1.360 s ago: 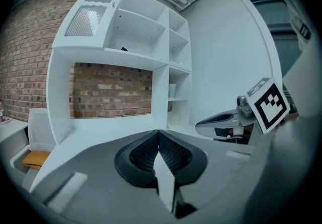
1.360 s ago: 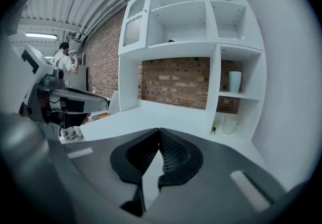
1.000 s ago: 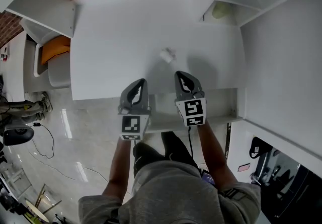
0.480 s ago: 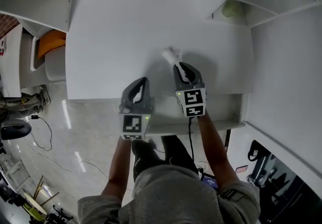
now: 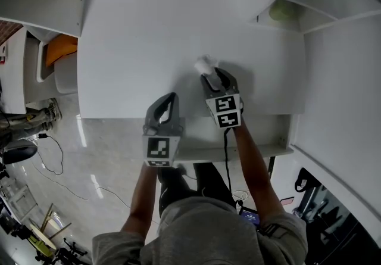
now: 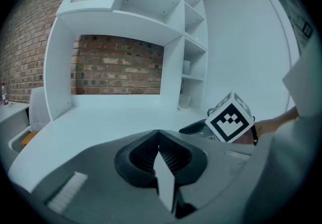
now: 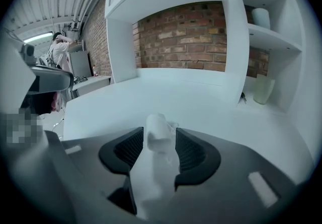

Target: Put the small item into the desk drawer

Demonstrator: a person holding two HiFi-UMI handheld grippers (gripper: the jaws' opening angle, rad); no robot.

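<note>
The small white item (image 5: 203, 66) lies on the white desk (image 5: 137, 31) near its middle. My right gripper (image 5: 212, 77) reaches over the desk's front edge to it. In the right gripper view the item (image 7: 157, 135) stands between the two dark pads with a thin gap on each side. These jaws have just been opening and stand open around it. My left gripper (image 5: 169, 98) hovers at the desk's front edge, left of the right one, shut and empty (image 6: 159, 140). The open drawer (image 5: 262, 150) juts out below the desk's front edge, under my right arm.
White shelves rise at the desk's right, with a pale green cup (image 5: 283, 11) on a low shelf. A brick wall backs the desk. A white and orange seat (image 5: 59, 49) stands left of the desk, and cables lie on the floor (image 5: 47, 168).
My right gripper has moved forward and down across the desk edge until the item sits between its jaws, which have spread. The left gripper has sunk slightly.
</note>
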